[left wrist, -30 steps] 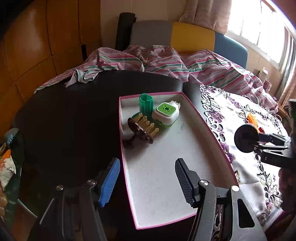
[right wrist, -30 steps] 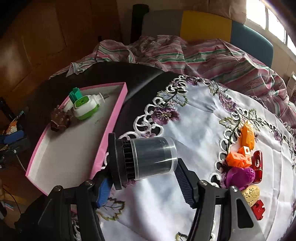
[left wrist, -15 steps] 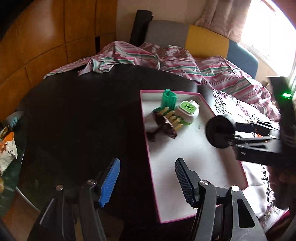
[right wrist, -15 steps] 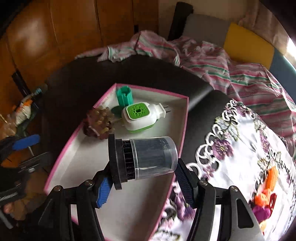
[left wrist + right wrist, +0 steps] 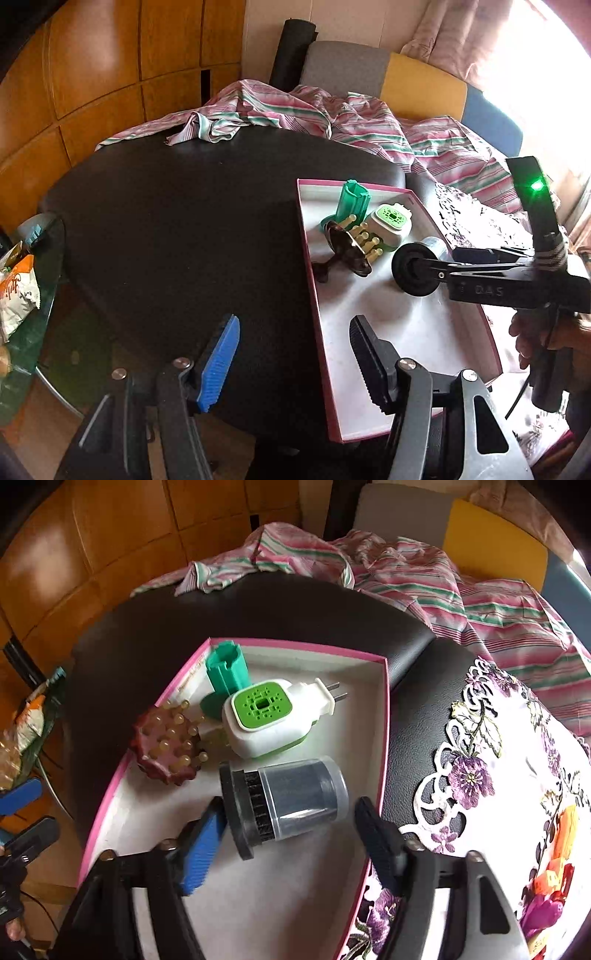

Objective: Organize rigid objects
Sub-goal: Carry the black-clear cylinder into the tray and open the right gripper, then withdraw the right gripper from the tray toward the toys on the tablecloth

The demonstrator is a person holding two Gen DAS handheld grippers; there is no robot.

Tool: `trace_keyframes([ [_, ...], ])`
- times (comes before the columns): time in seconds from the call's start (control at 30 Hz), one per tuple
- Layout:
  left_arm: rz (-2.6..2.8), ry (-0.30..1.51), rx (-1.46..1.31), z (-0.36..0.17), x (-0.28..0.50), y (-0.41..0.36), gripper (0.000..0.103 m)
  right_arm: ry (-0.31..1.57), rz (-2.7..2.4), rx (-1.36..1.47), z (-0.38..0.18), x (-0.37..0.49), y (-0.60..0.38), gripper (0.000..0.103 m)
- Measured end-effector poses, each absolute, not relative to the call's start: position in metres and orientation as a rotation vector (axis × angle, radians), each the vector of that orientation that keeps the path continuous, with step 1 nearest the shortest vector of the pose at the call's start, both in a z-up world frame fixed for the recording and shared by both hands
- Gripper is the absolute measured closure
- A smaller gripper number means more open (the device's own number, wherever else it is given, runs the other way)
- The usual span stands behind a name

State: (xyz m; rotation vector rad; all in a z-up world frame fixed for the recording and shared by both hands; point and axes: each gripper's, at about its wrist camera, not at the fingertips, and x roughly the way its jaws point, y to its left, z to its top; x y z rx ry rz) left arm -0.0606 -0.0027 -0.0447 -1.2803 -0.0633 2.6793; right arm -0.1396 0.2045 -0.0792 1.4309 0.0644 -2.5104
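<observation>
Half the capped brush (image 5: 419, 268) hides behind the right gripper (image 5: 439, 275) arm.

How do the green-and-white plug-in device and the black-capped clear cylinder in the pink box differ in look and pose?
The plug-in device is boxy, white with a green perforated face, with two metal prongs; the cylinder is round, clear-walled with dark contents and a black cap. The device stands free; the cylinder lies on its side between the right gripper fingers. Both are inside the pink box.
</observation>
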Motion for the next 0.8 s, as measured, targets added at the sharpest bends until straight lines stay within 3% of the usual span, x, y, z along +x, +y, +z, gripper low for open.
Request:
trace_keyframes([
  [0.8,2.677,0.019,-1.22,-0.03,-0.048,0.014,0.04,-0.088,-2.634,1.288,-0.038,-0.093,0.238,0.021],
])
